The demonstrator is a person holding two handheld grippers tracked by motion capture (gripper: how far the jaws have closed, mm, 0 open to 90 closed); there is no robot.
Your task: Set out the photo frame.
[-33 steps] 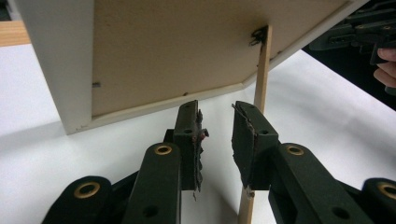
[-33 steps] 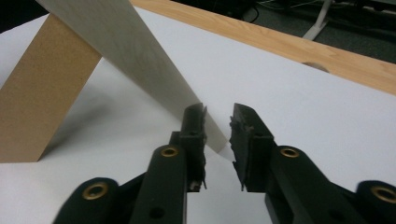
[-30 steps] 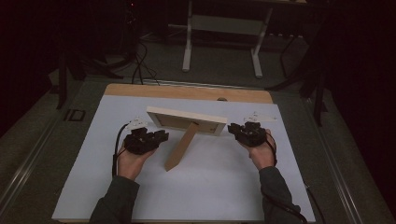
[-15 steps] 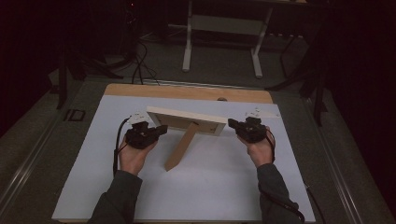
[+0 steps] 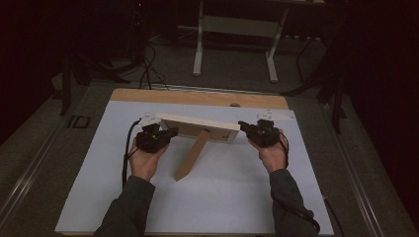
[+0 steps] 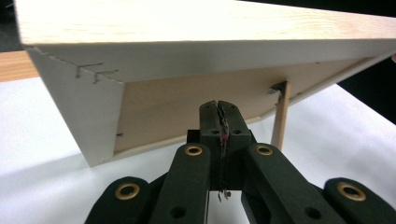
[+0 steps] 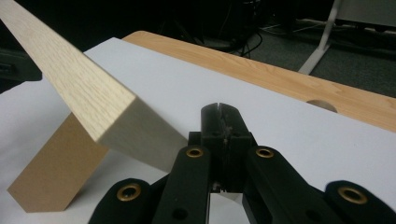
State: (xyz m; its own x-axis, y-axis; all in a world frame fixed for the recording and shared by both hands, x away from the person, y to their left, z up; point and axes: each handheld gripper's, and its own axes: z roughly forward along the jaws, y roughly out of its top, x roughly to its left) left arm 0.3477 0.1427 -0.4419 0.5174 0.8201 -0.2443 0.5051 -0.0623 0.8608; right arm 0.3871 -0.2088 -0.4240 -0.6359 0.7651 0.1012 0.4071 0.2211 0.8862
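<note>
Both hand-held grippers have just been closing, and now each has its jaws pressed together with nothing between them. The left hand-held gripper (image 5: pixel 167 134) sits just beside the left end of the frame (image 5: pixel 197 127), its tips in front of the frame's back panel (image 6: pixel 187 112) without gripping it. The right hand-held gripper (image 5: pixel 245 127) sits just beside the right end. The frame stands on its strut (image 5: pixel 190 157) near the far edge of the surface (image 5: pixel 222 197), a little left of the middle. Judging from this, the frame has been let go and stands on its own; the set-up looks done.
</note>
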